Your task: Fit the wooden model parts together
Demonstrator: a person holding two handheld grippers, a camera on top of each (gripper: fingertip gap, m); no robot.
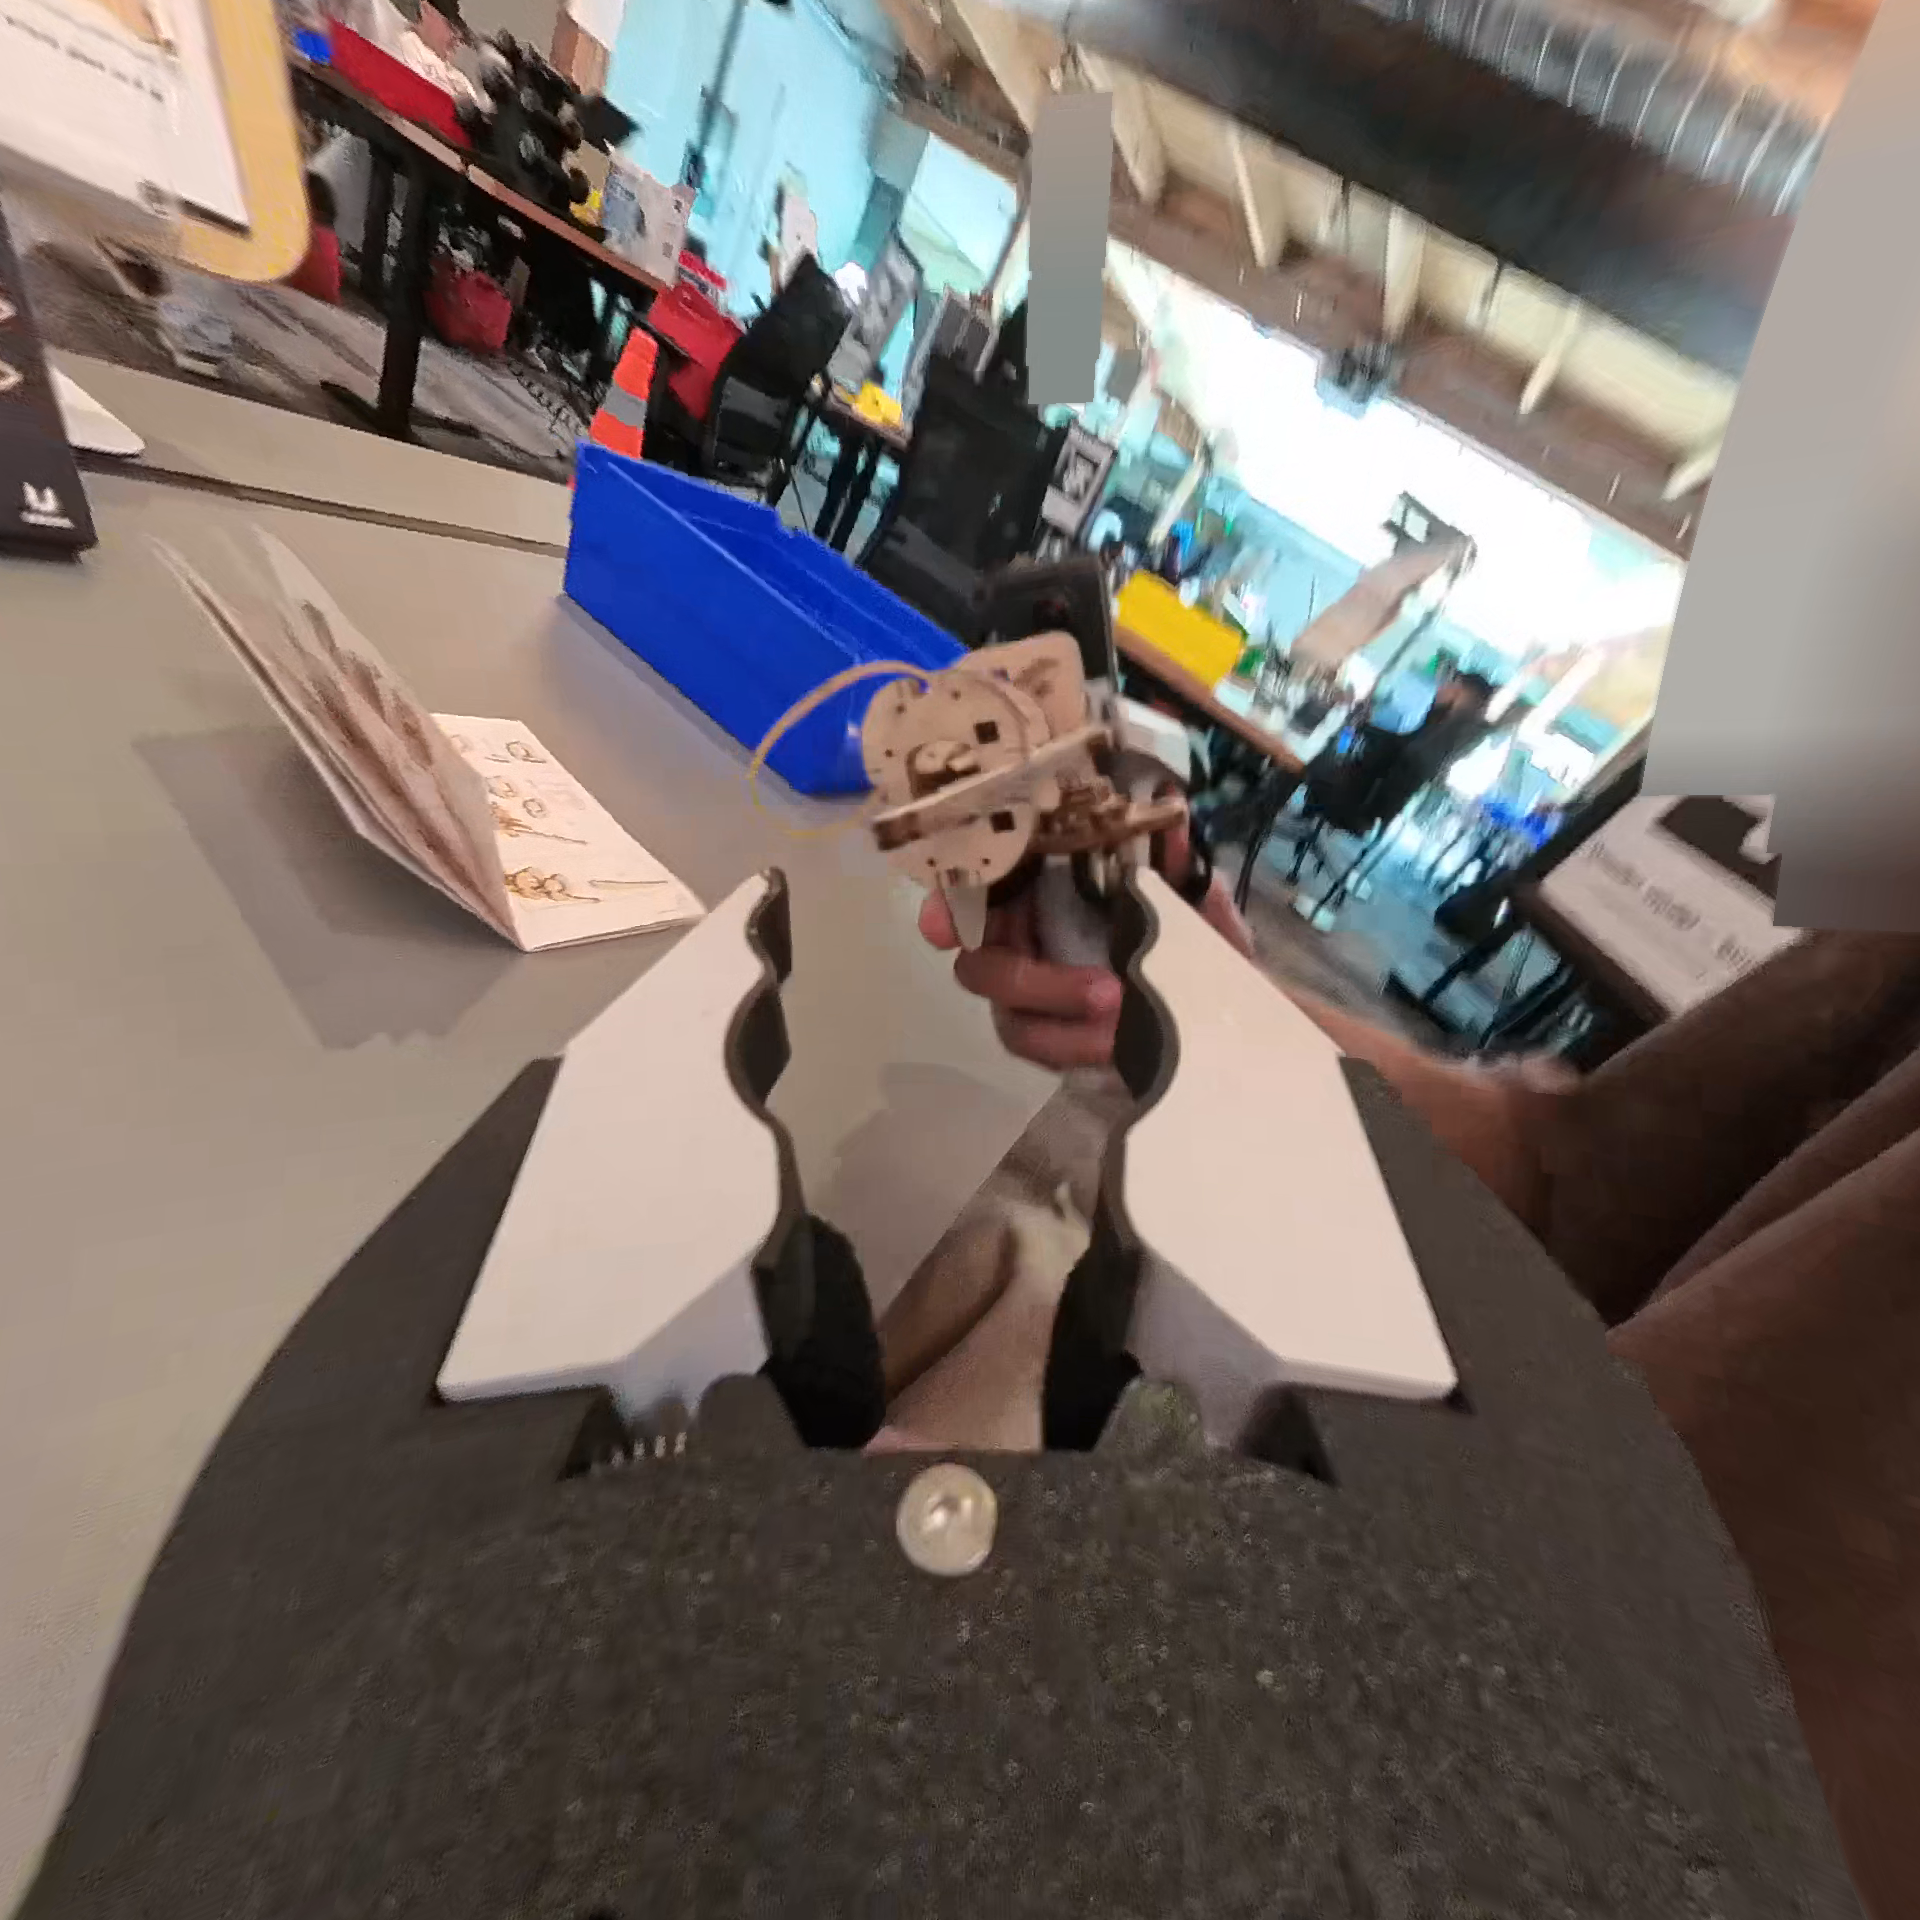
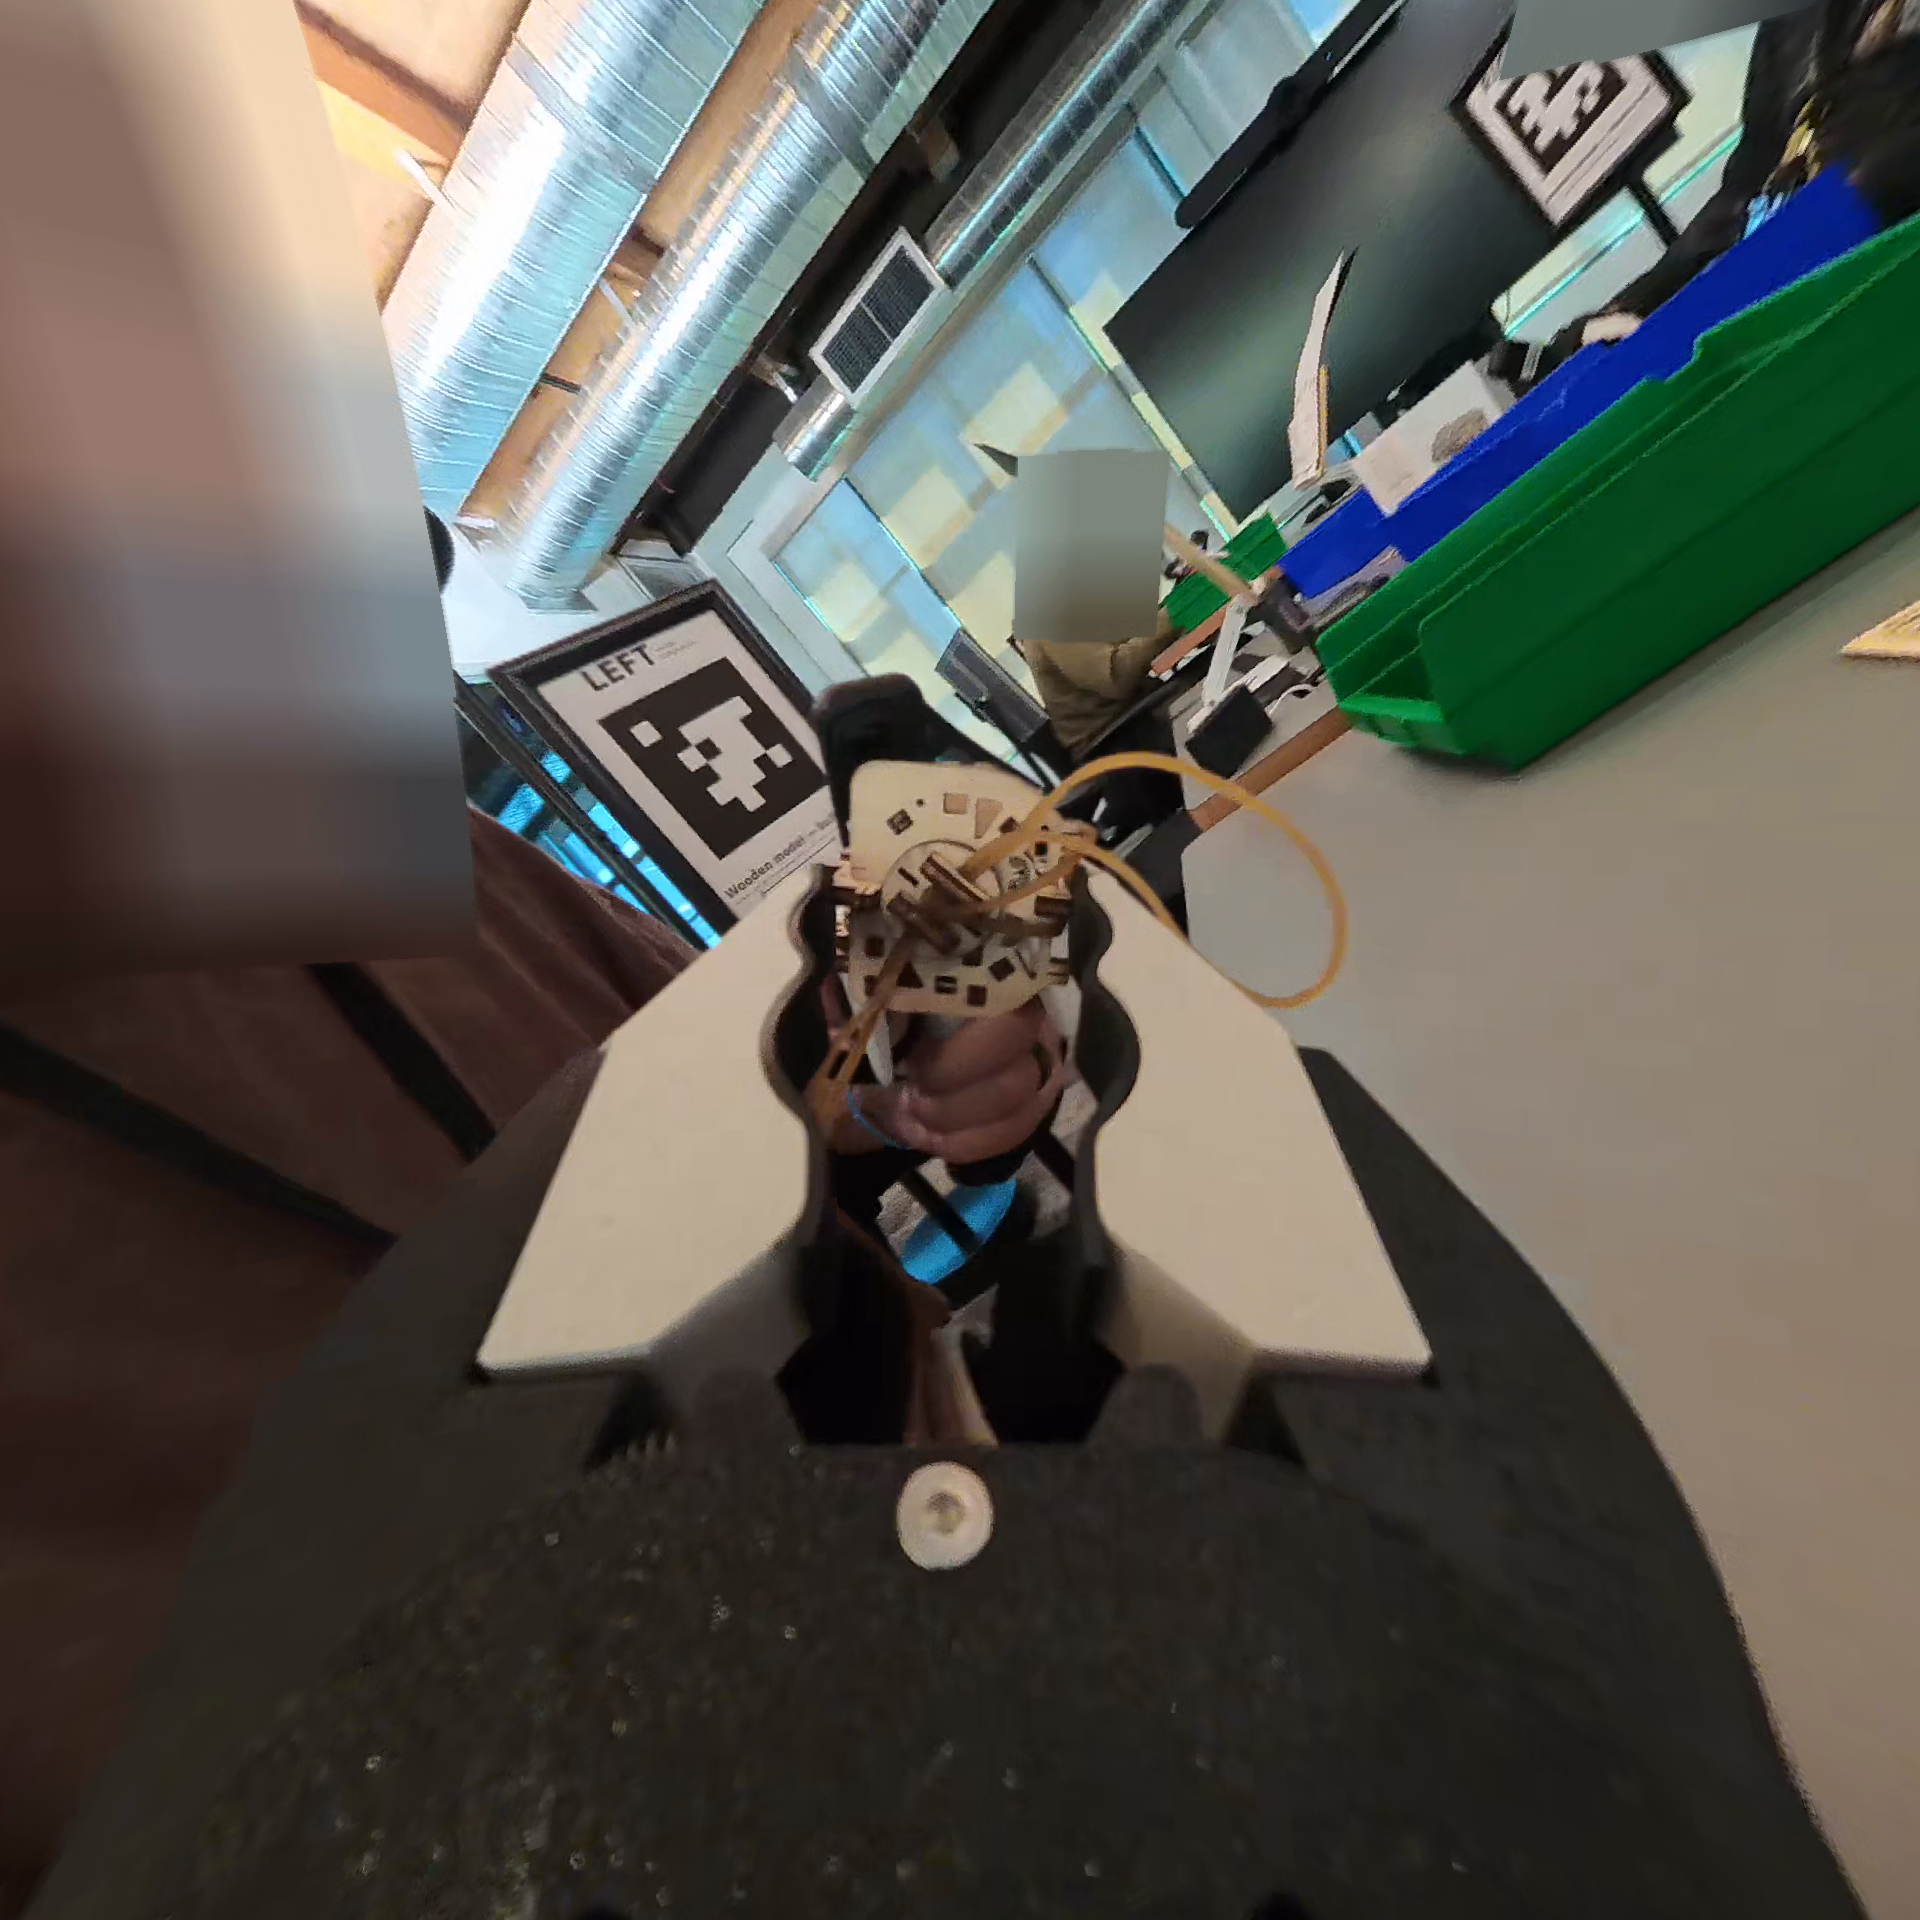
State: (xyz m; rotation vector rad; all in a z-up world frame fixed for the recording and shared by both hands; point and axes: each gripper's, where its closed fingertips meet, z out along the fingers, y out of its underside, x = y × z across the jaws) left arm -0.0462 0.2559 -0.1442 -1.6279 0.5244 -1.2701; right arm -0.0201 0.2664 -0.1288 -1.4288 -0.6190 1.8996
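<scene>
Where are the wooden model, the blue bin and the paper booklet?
wooden model (image 2: pixel 951 914): right wrist view, centre of its round disc.
blue bin (image 1: pixel 717 613): left wrist view, its near side wall.
booklet (image 1: pixel 551 821): left wrist view, the open printed page.

1 wooden model (image 2: pixel 951 914), 1 rubber band (image 2: pixel 1288 894), 1 booklet (image 1: pixel 436 769), 1 blue bin (image 1: pixel 727 613), 1 green bin (image 2: pixel 1662 540).

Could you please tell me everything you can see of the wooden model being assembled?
The wooden model is a small, pale, laser-cut plywood assembly: round plates pierced with little square and triangular holes, joined by darker slotted pieces around a central hub. A yellow rubber band loops out from its middle. It is held up off the grey table, gripped at the tips of the right tool; the open left tool faces it without touching.
</scene>
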